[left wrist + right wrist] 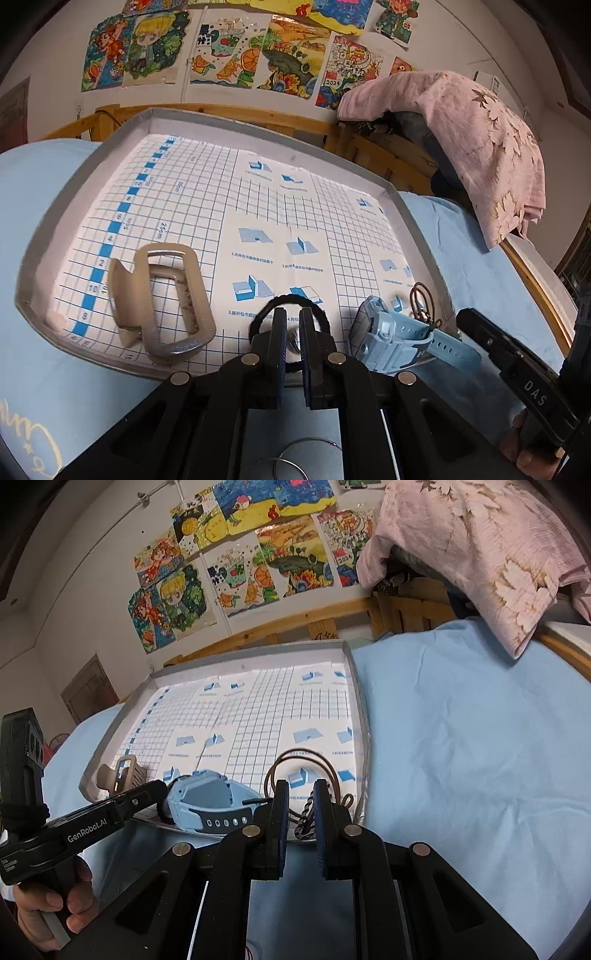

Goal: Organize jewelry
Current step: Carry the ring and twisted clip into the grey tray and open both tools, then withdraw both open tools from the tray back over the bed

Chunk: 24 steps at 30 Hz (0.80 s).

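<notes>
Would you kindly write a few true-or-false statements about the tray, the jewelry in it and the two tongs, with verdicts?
1. The blue watch lies between the hair claw and the brown cord. True.
2. The left tongs stand wide open over the hair claw. False: they are shut on the black hair tie.
3. The tray rests on a light blue sheet. True.
4. The tray floor is plain white. False: it bears a blue grid with diagrams.
5. The right tongs are shut on the watch strap. False: they are shut on the brown cord's twisted end.

Both wrist views close, sharing tray (406, 206)
</notes>
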### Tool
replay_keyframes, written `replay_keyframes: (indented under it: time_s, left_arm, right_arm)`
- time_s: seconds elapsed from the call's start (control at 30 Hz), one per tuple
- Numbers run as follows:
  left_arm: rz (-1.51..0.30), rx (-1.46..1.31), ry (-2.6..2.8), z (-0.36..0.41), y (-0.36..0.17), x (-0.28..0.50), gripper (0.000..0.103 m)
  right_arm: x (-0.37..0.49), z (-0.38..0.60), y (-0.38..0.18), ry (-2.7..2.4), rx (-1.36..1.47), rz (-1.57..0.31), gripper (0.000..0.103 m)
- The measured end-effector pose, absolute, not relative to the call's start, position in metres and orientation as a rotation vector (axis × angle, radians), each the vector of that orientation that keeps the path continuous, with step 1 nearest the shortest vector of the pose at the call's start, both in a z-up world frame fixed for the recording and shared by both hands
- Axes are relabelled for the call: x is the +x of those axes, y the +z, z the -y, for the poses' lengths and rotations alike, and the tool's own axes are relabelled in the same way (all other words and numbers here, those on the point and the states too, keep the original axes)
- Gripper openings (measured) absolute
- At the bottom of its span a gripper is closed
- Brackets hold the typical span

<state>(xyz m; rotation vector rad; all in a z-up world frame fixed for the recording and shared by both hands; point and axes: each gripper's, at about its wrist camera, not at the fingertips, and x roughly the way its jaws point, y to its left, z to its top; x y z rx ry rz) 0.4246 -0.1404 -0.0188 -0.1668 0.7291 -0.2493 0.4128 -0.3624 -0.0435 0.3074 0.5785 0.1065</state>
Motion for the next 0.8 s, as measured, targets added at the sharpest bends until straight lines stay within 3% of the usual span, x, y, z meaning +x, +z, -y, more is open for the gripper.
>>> replay_keyframes:
  time_s: [0.1,0.17,0.23,0.33,0.4,0.53,0.6,0.67,0.8]
  left_arm:
    - [-0.707,-0.159,-0.251,0.139,-0.010,0.417,0.018]
    - [-0.682,-0.165,-0.251,0.136,-0.002,0.409,0.026]
    - [-0.652,-0.163,-0.250,0.134,0.007,0.400,0.030]
    - [-0.617,-0.151,-0.248,0.131,0.022,0.386,0.042]
    - [-0.585,-0.168,-0.240,0.126,0.032,0.373,0.067]
    - [-0.498,-0.191,-0.237,0.115,0.052,0.341,0.078]
    - [-0.469,-0.184,-0.224,0.110,0.060,0.323,0.091]
    - [-0.423,-0.186,-0.210,0.104,0.066,0.302,0.100]
    - [-0.344,-0.188,-0.213,0.091,0.076,0.258,0.103]
  right_arm:
    - [0.404,0.364,-0.033,0.092,0.298,-0.536,0.015]
    - [0.396,0.366,-0.025,0.078,0.290,-0.502,0.028]
    - [0.387,0.367,-0.015,0.061,0.284,-0.459,0.033]
    - [0.370,0.367,0.001,0.030,0.263,-0.405,0.034]
    - [0.357,0.366,0.010,0.019,0.258,-0.372,0.041]
    - [0.328,0.362,0.033,0.014,0.215,-0.309,0.056]
    - [0.311,0.359,0.044,0.015,0.200,-0.279,0.067]
    - [0.291,0.355,0.052,0.012,0.191,-0.235,0.086]
    - [0.250,0.343,0.065,0.020,0.167,-0.143,0.093]
